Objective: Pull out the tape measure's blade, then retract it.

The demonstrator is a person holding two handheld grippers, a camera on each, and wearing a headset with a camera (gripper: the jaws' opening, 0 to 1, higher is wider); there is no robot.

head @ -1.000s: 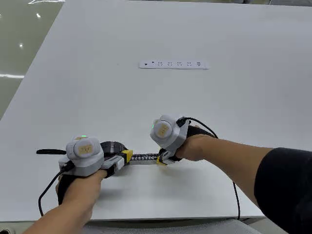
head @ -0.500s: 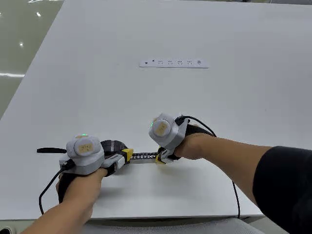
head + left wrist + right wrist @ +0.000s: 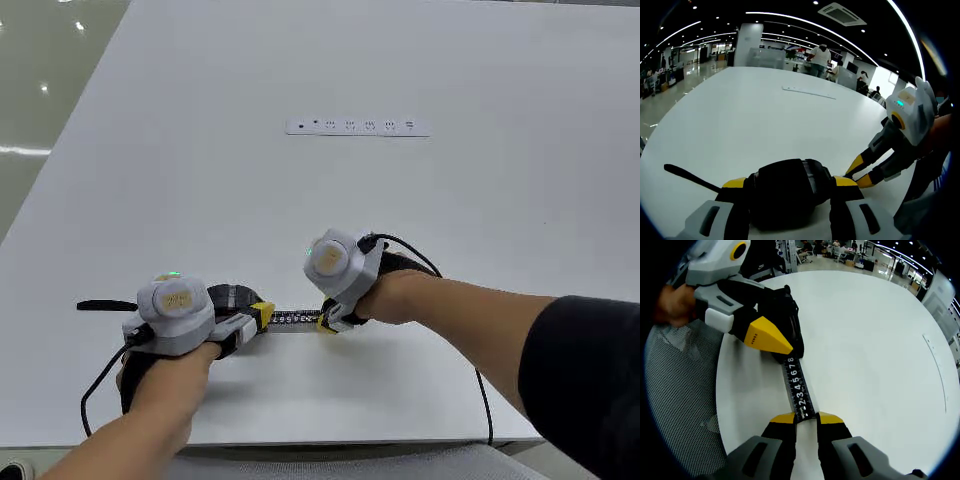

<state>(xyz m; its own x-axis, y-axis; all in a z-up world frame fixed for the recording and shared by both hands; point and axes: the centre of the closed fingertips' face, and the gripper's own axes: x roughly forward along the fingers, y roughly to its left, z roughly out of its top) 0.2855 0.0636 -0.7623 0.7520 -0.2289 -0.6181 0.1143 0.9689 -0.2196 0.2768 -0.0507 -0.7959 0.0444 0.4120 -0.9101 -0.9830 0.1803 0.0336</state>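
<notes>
Clamping the tape measure (image 3: 232,298) in my left gripper (image 3: 790,181) at the near left of the table (image 3: 300,200) so it cannot slide, I am pinching the tip of its short drawn-out blade (image 3: 796,385) in my right gripper (image 3: 804,418), just to its right, to control its travel.

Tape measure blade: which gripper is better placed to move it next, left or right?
Right. The right gripper is shut on the blade near its tip; the left gripper clamps the tape measure case.
</notes>
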